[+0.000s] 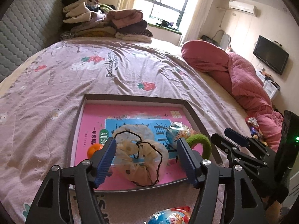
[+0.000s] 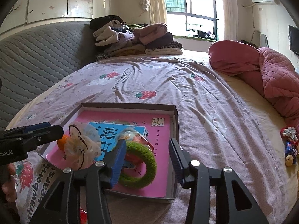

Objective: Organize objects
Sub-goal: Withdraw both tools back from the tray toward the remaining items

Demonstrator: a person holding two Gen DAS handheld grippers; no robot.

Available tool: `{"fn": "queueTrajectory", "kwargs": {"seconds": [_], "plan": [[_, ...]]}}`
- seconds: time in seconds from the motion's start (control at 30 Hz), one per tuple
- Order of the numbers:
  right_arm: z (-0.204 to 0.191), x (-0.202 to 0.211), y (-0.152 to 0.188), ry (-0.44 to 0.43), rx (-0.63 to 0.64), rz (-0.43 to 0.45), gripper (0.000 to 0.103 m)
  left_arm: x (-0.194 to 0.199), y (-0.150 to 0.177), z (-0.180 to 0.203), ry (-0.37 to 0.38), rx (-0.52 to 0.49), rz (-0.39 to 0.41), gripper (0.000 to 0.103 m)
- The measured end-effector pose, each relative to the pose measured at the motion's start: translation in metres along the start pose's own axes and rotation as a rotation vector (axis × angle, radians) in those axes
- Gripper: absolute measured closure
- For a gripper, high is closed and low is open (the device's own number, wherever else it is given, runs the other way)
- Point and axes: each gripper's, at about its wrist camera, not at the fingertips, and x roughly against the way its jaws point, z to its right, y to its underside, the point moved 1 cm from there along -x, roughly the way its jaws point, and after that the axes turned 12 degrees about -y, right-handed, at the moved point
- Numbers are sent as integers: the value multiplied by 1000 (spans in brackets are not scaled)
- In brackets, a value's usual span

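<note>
A shallow grey box (image 1: 194,112) (image 2: 175,123) lies on the bed with a pink book (image 1: 134,112) (image 2: 160,149) flat inside. On the book sit a beige dotted scrunchie with a black hair tie (image 1: 143,155) (image 2: 82,149), an orange (image 1: 94,149) (image 2: 61,143), a snack packet (image 1: 177,130) (image 2: 130,134) and a green knitted ring (image 1: 201,141) (image 2: 147,160). My left gripper (image 1: 146,160) is open, its fingers either side of the scrunchie. My right gripper (image 2: 147,160) is open above the green ring.
Another snack packet (image 1: 170,216) lies at the near edge, below the left gripper. Small wrapped items (image 2: 289,145) lie at the bed's right side by a red quilt (image 2: 271,74). Folded clothes (image 2: 134,37) are stacked at the headboard.
</note>
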Motion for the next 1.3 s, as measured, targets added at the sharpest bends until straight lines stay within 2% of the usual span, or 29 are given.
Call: {"fn": "queueTrajectory", "kwargs": {"seconds": [0.43, 0.77, 1.3], "plan": [[-5, 17, -7, -22, 16, 43, 52, 18, 7, -14, -43, 3, 24, 32], [-13, 28, -10, -46, 32, 72, 52, 42, 20, -9, -65, -48, 65, 32], [-22, 37, -3, -65, 64, 75, 51, 55, 54, -2, -143, -76, 43, 32]]}}
